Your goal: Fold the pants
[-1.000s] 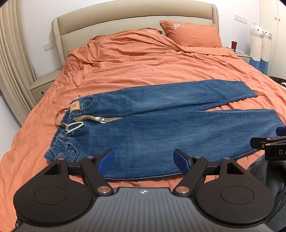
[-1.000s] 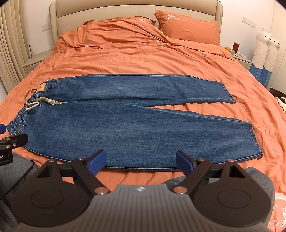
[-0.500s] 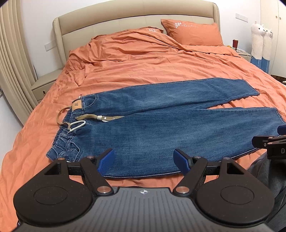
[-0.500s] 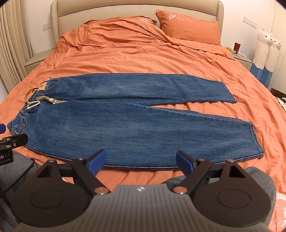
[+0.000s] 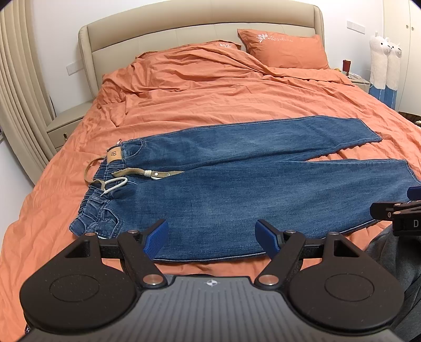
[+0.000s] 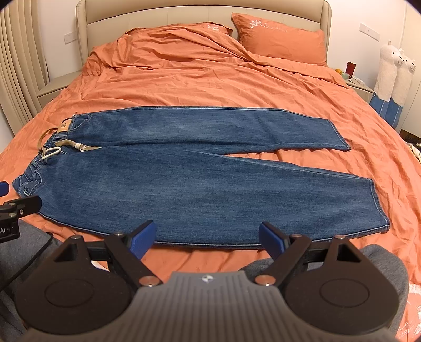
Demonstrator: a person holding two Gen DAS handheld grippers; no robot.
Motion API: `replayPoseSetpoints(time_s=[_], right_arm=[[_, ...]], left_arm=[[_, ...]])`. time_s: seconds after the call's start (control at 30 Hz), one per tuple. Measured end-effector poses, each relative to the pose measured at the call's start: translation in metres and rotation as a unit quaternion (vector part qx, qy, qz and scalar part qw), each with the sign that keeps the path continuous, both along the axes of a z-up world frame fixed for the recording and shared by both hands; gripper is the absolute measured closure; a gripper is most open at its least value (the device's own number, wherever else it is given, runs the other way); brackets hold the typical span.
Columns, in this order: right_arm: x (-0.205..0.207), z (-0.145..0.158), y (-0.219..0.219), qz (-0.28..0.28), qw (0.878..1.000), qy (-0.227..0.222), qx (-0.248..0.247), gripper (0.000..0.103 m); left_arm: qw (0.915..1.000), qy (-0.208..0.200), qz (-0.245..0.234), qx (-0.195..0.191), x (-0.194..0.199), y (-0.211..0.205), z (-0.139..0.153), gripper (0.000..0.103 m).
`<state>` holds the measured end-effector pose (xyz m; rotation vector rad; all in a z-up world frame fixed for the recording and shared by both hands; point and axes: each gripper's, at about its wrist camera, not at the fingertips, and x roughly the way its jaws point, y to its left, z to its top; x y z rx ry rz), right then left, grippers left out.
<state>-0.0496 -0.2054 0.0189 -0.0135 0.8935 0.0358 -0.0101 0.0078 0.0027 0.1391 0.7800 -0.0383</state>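
Blue denim pants (image 5: 236, 189) lie spread flat across the foot half of a bed (image 5: 210, 100) dressed in orange bedding, waistband toward the bed's left side and both legs running to the right, the far leg angled slightly away from the near one so a wedge of orange sheet shows between the hems. A tan belt (image 5: 136, 172) and a white drawstring (image 5: 115, 184) rest on the denim at the waistband. The left hand-held gripper (image 5: 211, 236) hovers above the near edge of the pants, its blue-padded fingers (image 5: 156, 238) spread wide with nothing between them. The right hand-held gripper (image 6: 208, 236) is likewise spread and empty, poised over the near leg. Only a sliver of each tool appears at the frame edge in the other's view. An orange pillow (image 6: 281, 39) leans against the beige headboard (image 6: 184, 15). Two plush llamas (image 6: 394, 71) stand beside the bed's right side; small items on the nightstand (image 6: 357, 81) there are too small to identify. Grey fabric at the bottom corners is cut off.
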Motion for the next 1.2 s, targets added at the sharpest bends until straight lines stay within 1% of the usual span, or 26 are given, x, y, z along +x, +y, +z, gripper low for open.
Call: replayPoseSetpoints(time_s=[0.2,0.27,0.4,0.47,0.53,0.6,0.67,0.7,0.77,0.83,0.97,1.03,1.1,1.13,1.2], right_arm=[[0.001,0.000,-0.002,0.003,1.000,0.000,0.016,0.021],[0.000,0.001,-0.006,0.004,1.000,-0.011,0.025,0.021],[0.003,-0.001,-0.024,0.023,0.998,-0.046,0.047,0.021],[0.006,-0.003,-0.037,0.037,0.995,-0.079,0.053,0.021],[0.011,-0.009,-0.048,0.045,0.992,-0.107,0.043,0.021],[0.020,-0.016,-0.055,0.038,0.993,-0.113,0.023,0.021],[0.032,-0.025,-0.064,0.032,0.993,-0.109,0.020,0.021],[0.039,-0.031,-0.067,0.032,0.994,-0.104,0.023,0.021],[0.055,-0.044,-0.075,0.030,0.996,-0.085,0.027,0.021],[0.071,-0.058,-0.080,0.016,0.997,-0.071,0.031,0.021],[0.092,-0.081,-0.087,-0.012,0.997,-0.062,0.052,0.022],[0.099,-0.091,-0.087,-0.020,0.996,-0.058,0.060,0.022],[0.104,-0.097,-0.087,-0.022,0.996,-0.057,0.061,0.022],[0.107,-0.099,-0.085,-0.025,0.997,-0.056,0.056,0.022],[0.111,-0.103,-0.081,-0.026,0.997,-0.054,0.046,0.022]], left_arm=[[1.0000,-0.001,-0.003,-0.002,-0.001,0.004,0.001,0.015],[0.9999,0.002,-0.011,-0.007,0.000,0.010,0.002,0.021],[0.9999,0.004,-0.009,-0.012,0.009,0.035,0.002,0.025],[0.9998,0.000,-0.009,-0.018,0.017,0.056,0.003,0.026],[0.9994,0.003,-0.004,-0.034,0.030,0.084,0.002,0.026],[0.9990,0.007,0.009,-0.044,0.045,0.112,-0.002,0.025],[0.9987,0.007,0.027,-0.044,0.063,0.142,-0.008,0.023],[0.9984,0.011,0.036,-0.043,0.075,0.159,-0.012,0.023],[0.9976,0.016,0.045,-0.049,0.094,0.180,-0.022,0.022],[0.9964,0.025,0.057,-0.057,0.116,0.203,-0.035,0.019],[0.9927,0.056,0.079,-0.072,0.163,0.240,-0.073,0.018],[0.9912,0.071,0.076,-0.082,0.180,0.254,-0.092,0.018],[0.9898,0.083,0.069,-0.092,0.194,0.264,-0.110,0.022],[0.9887,0.089,0.066,-0.101,0.200,0.269,-0.119,0.027],[0.9859,0.097,0.062,-0.122,0.209,0.280,-0.134,0.028]])
